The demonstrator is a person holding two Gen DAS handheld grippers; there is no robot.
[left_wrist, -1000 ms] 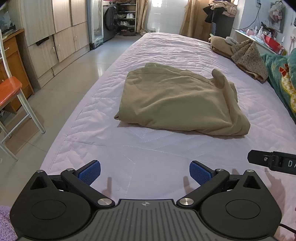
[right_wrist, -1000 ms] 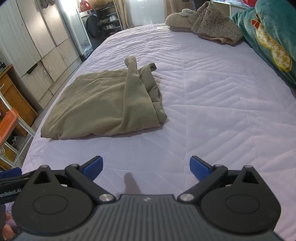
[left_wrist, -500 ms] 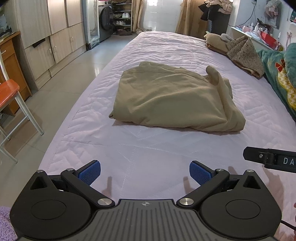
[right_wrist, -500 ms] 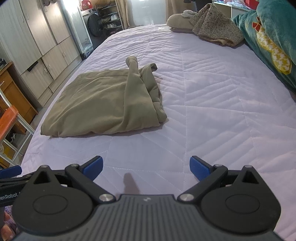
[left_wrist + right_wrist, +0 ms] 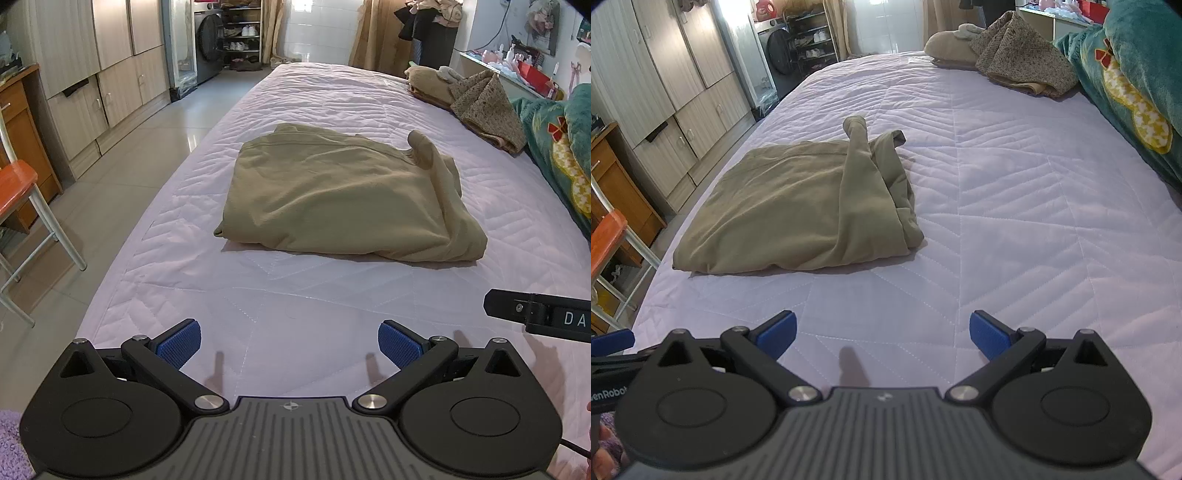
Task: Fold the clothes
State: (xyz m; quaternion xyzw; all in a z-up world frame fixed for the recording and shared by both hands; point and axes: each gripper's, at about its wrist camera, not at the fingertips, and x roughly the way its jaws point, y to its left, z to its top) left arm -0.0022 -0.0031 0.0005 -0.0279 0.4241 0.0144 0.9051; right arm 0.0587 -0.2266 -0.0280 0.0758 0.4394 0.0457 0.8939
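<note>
A bed with a pale lilac quilted cover [image 5: 332,96] runs away from the cameras. At the far right of the quilted cover lie a beige cushion [image 5: 951,46] and a speckled brown knit [image 5: 1021,61], touching each other. Along its right edge sits a teal blanket with a yellow and red pattern [image 5: 1126,62]. Left of the quilted cover, across the tiled floor [image 5: 122,162], stand wooden cabinets [image 5: 110,74], an orange-seated chair [image 5: 16,184], and farther back a washing machine [image 5: 208,48] beside a shoe rack [image 5: 242,40].

bed [image 5: 332,314], quilted cover | folded khaki garment [image 5: 343,206] mid-bed | far clothes pile [image 5: 476,99], perhaps knitwear
</note>
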